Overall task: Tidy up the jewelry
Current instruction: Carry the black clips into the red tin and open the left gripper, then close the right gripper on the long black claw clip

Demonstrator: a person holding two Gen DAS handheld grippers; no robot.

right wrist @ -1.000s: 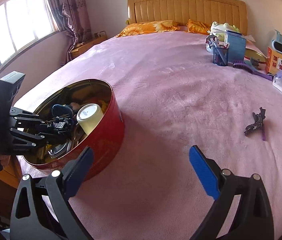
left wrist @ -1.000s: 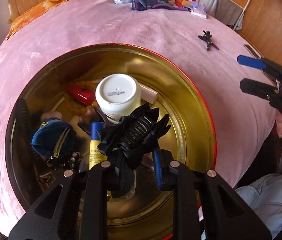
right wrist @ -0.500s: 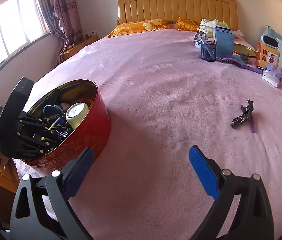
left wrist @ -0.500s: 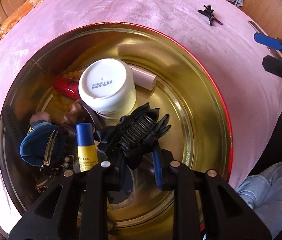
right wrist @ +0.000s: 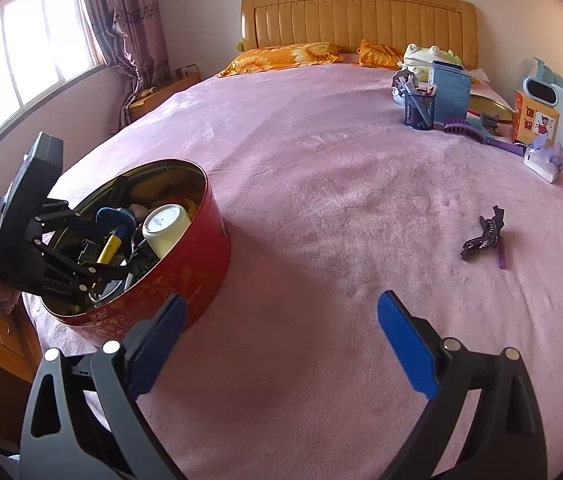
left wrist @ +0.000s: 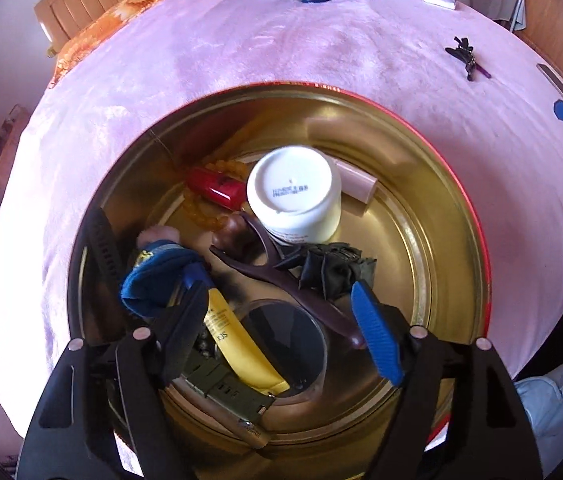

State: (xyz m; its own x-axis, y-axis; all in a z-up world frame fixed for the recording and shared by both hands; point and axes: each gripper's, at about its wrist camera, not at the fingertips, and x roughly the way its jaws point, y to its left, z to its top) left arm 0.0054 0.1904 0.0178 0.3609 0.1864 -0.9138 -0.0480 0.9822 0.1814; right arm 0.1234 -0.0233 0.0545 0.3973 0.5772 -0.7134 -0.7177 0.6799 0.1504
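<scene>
A round red tin (left wrist: 461,208) with a gold inside sits on the pink bed cover; in the right wrist view the tin (right wrist: 185,280) is at the left. My left gripper (left wrist: 277,292) points down into it and its jaws are opening. The black bow hair clip (left wrist: 329,268) lies loose on the tin's floor, just beyond the blue pad and free of both pads. From the right wrist view the left gripper (right wrist: 121,252) hangs over the tin's near rim. My right gripper (right wrist: 281,304) hovers open over bare cover. A black claw clip (right wrist: 483,236) lies far right on the bed.
The tin also holds a white jar (left wrist: 295,196), a blue pouch (left wrist: 161,276), a yellow tube (left wrist: 237,344), a brown hair fork (left wrist: 281,276) and amber beads. A pen cup (right wrist: 419,110), purple brush (right wrist: 465,128) and boxes stand at the bed's far right. The bed edge runs close on the right.
The left jaws went from shut on the black bow clip to wide apart, and the clip dropped onto the tin's floor. The right gripper stayed where it was.
</scene>
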